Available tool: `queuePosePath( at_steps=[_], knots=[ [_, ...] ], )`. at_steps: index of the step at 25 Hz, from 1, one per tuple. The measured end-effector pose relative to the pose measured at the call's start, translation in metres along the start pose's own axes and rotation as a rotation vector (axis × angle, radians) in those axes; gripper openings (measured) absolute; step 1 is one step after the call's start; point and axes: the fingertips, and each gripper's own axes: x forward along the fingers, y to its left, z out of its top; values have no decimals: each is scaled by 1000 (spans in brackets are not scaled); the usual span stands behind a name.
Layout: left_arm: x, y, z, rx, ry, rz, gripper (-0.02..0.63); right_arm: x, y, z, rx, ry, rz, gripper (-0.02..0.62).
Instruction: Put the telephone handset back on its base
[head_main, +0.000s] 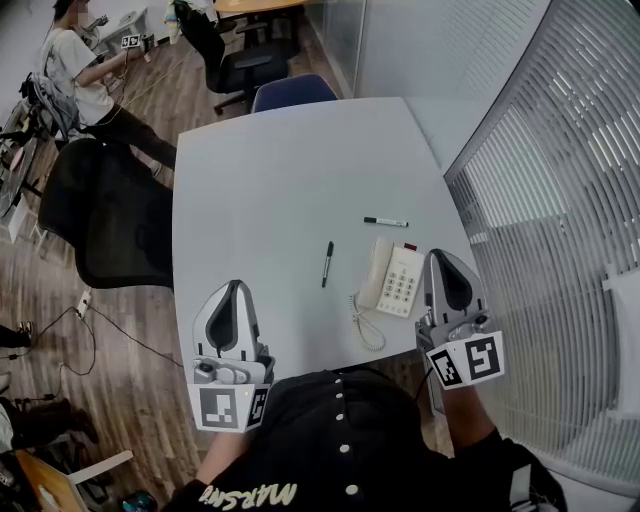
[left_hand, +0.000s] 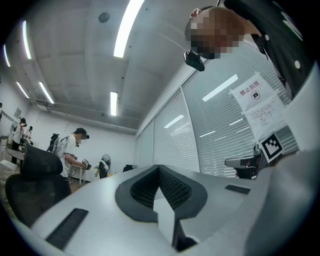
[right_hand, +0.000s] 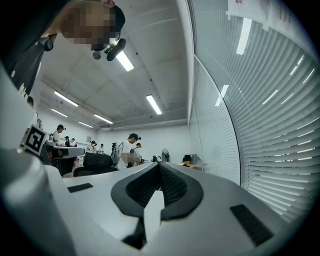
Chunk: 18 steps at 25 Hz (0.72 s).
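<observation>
A white telephone (head_main: 397, 283) sits near the table's front right. Its handset (head_main: 374, 272) lies along the left side of the base, and the coiled cord (head_main: 366, 326) loops toward the table edge. My right gripper (head_main: 441, 256) is just right of the phone, apart from it and shut on nothing. My left gripper (head_main: 237, 286) hovers at the front left of the table, well away from the phone, also shut and empty. In the left gripper view the left gripper (left_hand: 159, 168) has its jaws together, pointing level across the room. The right gripper (right_hand: 160, 165) looks the same in the right gripper view.
Two black markers (head_main: 327, 263) (head_main: 385, 222) lie on the white table (head_main: 280, 180) behind the phone. A black office chair (head_main: 105, 220) stands at the left and a blue chair (head_main: 292, 92) at the far edge. Slatted blinds (head_main: 560, 250) fill the right. A person (head_main: 85, 75) works at the back left.
</observation>
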Motion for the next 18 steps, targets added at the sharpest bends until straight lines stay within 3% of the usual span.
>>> queuePosePath(
  at_steps=[18],
  knots=[
    [6, 4, -3, -6, 17, -3, 14, 14, 13, 5, -39, 1, 29, 28]
  ],
)
